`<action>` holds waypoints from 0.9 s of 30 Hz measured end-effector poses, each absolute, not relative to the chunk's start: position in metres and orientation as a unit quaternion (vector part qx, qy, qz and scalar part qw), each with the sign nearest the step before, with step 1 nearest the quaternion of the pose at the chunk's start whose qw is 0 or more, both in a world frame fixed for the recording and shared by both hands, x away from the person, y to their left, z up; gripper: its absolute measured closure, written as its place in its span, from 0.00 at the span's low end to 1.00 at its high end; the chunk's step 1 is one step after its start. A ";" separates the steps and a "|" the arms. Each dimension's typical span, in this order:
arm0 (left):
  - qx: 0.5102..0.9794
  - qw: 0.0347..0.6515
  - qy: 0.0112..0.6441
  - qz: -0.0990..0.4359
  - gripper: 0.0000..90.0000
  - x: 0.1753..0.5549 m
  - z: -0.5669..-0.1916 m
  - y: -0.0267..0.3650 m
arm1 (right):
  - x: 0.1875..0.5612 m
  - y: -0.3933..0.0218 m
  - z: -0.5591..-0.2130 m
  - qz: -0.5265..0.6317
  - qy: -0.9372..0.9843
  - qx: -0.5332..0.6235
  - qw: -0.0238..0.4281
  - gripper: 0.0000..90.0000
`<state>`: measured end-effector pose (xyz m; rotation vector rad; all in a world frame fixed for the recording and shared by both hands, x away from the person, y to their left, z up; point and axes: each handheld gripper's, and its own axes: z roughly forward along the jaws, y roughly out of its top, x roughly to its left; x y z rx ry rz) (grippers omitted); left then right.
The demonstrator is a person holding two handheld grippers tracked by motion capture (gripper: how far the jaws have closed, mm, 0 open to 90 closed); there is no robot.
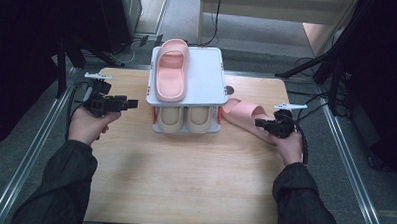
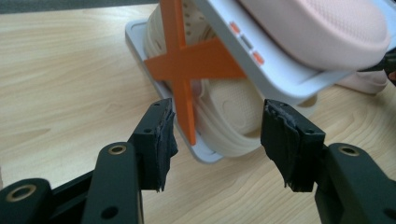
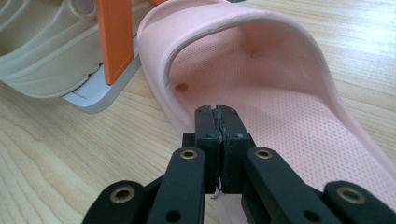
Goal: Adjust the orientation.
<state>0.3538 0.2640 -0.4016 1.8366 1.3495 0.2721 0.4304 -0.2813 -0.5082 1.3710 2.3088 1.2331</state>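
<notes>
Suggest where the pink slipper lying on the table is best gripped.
Probably the thin side rim of the pink slipper, approached from its open heel end: the rim fits between jaws, and the right gripper already sits shut there.

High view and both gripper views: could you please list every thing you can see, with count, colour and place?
Table: one, light wood, under everything.
Shoe rack: one, white shelves with orange braces, far middle of the table.
Pink slippers: two; one on the rack's top shelf, one on the table right of the rack.
Beige slippers: two, side by side on the lower shelf.
Left gripper: one, black, open, left of the rack.
Right gripper: one, black, jaws shut at the edge of the pink slipper on the table.
Sleeves: two, dark.
</notes>
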 end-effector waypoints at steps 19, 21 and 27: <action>0.727 0.417 0.533 0.116 0.48 0.323 -0.445 0.276 | 0.428 -0.270 -0.508 0.411 0.781 0.463 0.082 0.99; 0.732 0.414 0.528 0.119 0.46 0.321 -0.447 0.275 | 0.428 -0.270 -0.508 0.410 0.781 0.465 0.082 0.99; 0.745 0.409 0.512 0.124 0.45 0.318 -0.453 0.272 | 0.426 -0.261 -0.507 0.409 0.783 0.463 0.072 0.99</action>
